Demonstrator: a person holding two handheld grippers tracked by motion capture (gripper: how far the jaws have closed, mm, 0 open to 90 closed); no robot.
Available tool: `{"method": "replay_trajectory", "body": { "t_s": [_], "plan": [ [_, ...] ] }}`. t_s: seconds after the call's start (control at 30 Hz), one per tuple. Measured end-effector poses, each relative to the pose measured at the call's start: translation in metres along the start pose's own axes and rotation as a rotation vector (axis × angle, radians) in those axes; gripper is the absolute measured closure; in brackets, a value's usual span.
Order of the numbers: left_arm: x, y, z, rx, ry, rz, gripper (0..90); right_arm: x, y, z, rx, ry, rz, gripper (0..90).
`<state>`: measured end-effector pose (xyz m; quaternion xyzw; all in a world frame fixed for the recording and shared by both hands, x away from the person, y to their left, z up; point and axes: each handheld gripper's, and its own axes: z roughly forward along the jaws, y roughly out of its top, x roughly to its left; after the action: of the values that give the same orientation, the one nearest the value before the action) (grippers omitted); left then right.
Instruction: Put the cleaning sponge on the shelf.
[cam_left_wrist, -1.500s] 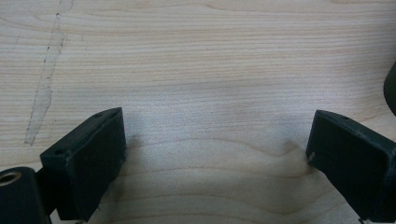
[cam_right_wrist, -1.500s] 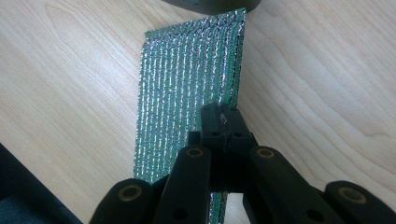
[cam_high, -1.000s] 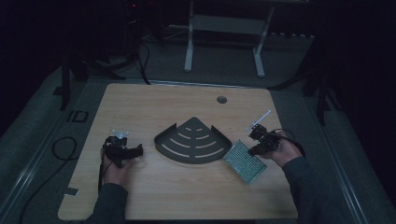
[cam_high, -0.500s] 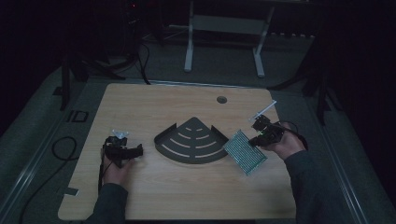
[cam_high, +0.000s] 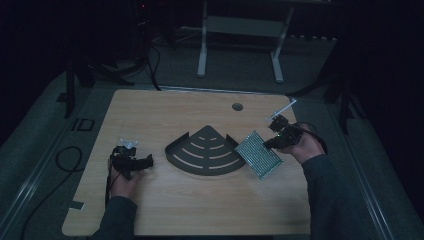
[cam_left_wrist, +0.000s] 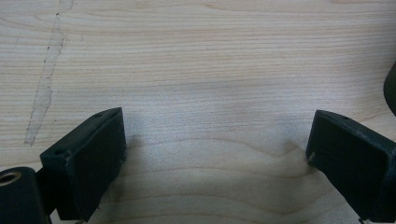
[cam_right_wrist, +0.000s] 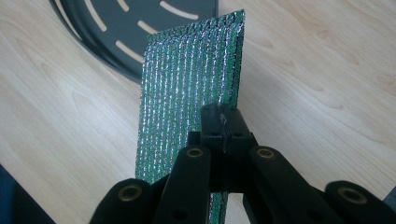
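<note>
While the room around it lay dark, we saw a pale wooden table from the high view, with a person's forearms coming in from the bottom edge. At its middle lay a dark fan-shaped tray with curved slots cut through it and a low rim along its straight sides. The left gripper sat in the left hand near the left side of the table, well apart from the tray, and in the left gripper view its two black jaws stood wide apart over bare wood grain, with nothing between them; we noted a dark curved edge at the far right of that view, but could not tell what it was. The right gripper was held in the right hand at the right side of the table. In the right gripper view its jaws were pressed together on the near edge of a shiny green mesh pad, a flat rectangle with a ribbed, glittering surface. From above, the pad sat tilted just beside the right corner of the tray, its far corner overlapping the tray's edge in both views; we could not tell whether it touched the tray or the table. A small round hole showed in the tabletop beyond the tray.
</note>
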<state>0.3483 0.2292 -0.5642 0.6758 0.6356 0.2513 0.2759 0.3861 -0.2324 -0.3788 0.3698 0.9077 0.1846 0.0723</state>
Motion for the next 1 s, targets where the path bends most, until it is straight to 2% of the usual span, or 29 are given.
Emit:
{"method": "replay_trajectory", "body": {
  "t_s": [0.2,1.0],
  "plan": [
    [0.0,0.0,0.0,0.001,-0.001,0.0,5.2,-0.002,0.006,0.001,-0.012,0.01,-0.005,89.7],
    [0.0,0.0,0.0,0.0,0.0,0.0,5.2,-0.006,0.033,0.007,-0.002,0.014,-0.003,89.7]
  ]
}}
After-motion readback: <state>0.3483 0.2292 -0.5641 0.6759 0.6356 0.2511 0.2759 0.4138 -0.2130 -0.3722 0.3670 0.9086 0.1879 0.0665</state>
